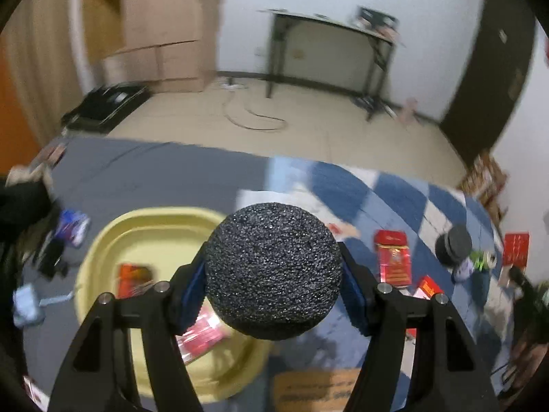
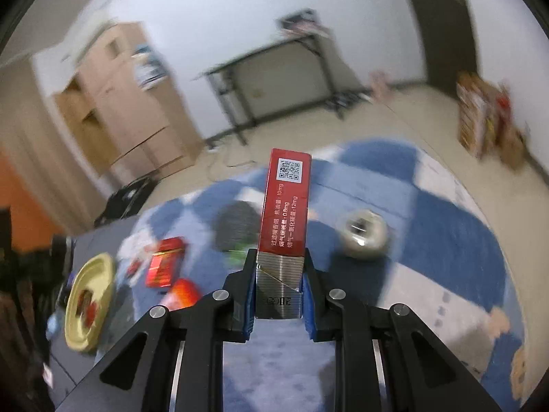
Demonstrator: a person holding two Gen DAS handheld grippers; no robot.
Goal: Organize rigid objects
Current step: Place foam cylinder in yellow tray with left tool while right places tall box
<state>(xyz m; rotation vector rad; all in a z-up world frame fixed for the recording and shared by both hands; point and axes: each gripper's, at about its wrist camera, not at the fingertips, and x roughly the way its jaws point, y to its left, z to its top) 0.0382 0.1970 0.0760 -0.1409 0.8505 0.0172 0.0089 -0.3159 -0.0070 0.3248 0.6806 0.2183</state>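
Observation:
My left gripper (image 1: 273, 295) is shut on a black foam ball (image 1: 273, 269) and holds it above the right edge of a yellow tray (image 1: 103, 240). The tray holds red packets (image 1: 134, 278). My right gripper (image 2: 278, 295) is shut on a red and silver cigarette box (image 2: 284, 213), held upright above the blue and white cloth (image 2: 446, 240). The yellow tray (image 2: 77, 329) lies far left in the right wrist view.
Red boxes (image 1: 393, 257) and a dark round object (image 1: 453, 245) lie on the checked cloth to the right. A shiny round tin (image 2: 363, 237) and more red boxes (image 2: 164, 267) lie on the cloth. Small clutter (image 1: 72, 228) sits left of the tray.

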